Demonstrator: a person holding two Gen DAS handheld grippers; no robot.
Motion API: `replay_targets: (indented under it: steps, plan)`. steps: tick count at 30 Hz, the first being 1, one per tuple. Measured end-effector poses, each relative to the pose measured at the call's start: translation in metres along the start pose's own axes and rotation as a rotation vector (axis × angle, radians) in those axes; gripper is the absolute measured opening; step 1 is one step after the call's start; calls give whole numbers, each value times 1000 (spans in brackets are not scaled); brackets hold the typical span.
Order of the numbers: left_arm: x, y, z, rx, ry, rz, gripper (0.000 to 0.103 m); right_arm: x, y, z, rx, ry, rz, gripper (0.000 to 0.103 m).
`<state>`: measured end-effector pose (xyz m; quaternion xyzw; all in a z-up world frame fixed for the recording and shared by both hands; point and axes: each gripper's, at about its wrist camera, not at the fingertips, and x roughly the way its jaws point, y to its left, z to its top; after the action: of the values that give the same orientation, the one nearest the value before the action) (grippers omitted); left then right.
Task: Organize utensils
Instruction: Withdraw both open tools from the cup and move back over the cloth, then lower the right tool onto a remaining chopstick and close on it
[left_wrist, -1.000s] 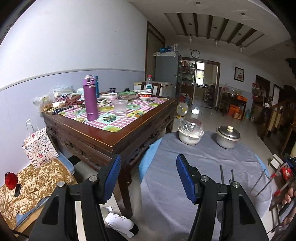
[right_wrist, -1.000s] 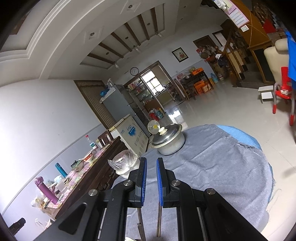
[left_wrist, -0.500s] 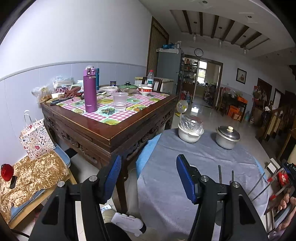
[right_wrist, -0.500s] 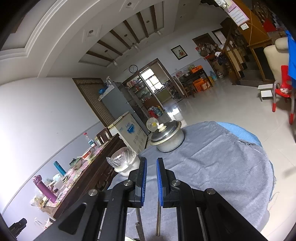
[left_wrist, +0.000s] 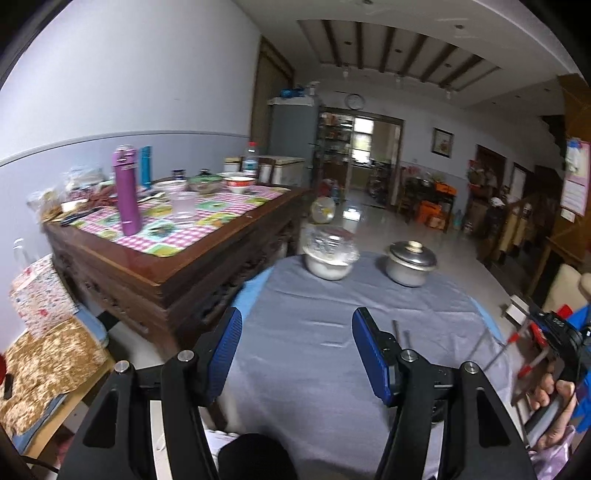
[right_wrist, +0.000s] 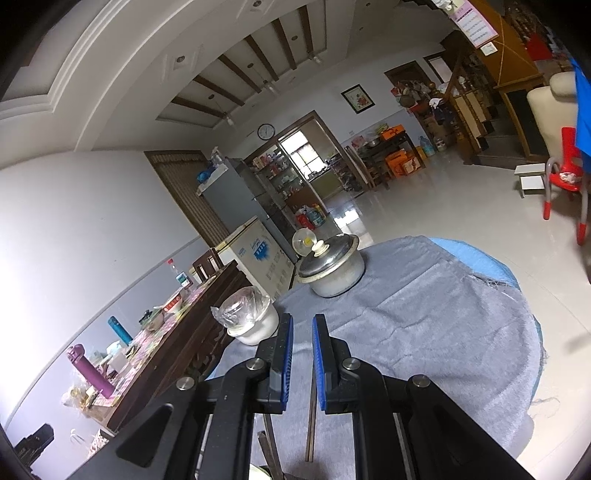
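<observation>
My left gripper (left_wrist: 296, 354) is open and empty above a round table with a grey cloth (left_wrist: 321, 328). Thin dark chopsticks (left_wrist: 396, 328) lie on the cloth just right of its right finger. My right gripper (right_wrist: 302, 363) has its blue pads close together with a narrow gap and nothing visibly between them; chopsticks (right_wrist: 311, 424) lie on the cloth (right_wrist: 424, 332) below it. The right gripper and the hand holding it show at the right edge of the left wrist view (left_wrist: 554, 347).
A lidded metal pot (left_wrist: 410, 264) (right_wrist: 330, 264) and a plastic-covered white bowl (left_wrist: 329, 254) (right_wrist: 249, 319) stand at the far side of the round table. A wooden table (left_wrist: 166, 236) with a purple flask (left_wrist: 126, 190) stands on the left. A red chair (right_wrist: 565, 177) is on the right.
The left gripper has moved right and a little forward over the round table. The right gripper has barely moved. Both jaws are unchanged.
</observation>
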<state>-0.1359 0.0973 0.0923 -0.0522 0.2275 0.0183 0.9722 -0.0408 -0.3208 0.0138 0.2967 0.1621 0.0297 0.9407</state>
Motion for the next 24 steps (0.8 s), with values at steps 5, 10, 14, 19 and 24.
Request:
replay_targets:
  steps: [5, 10, 14, 19, 24]
  plan:
    - [29, -32, 7, 54, 27, -83, 64, 3, -6, -2, -24, 22, -34, 38]
    - [70, -58, 7, 101, 76, -107, 64, 38, -16, 4, -41, 116, -3, 38]
    - [116, -56, 6, 95, 148, -82, 64, 100, -25, 5, -73, 261, 18, 37]
    - [185, -37, 5, 73, 244, -36, 64, 196, -30, -12, -91, 502, 44, 35]
    - [254, -30, -3, 73, 349, -28, 64, 294, -20, -49, -112, 692, 62, 31]
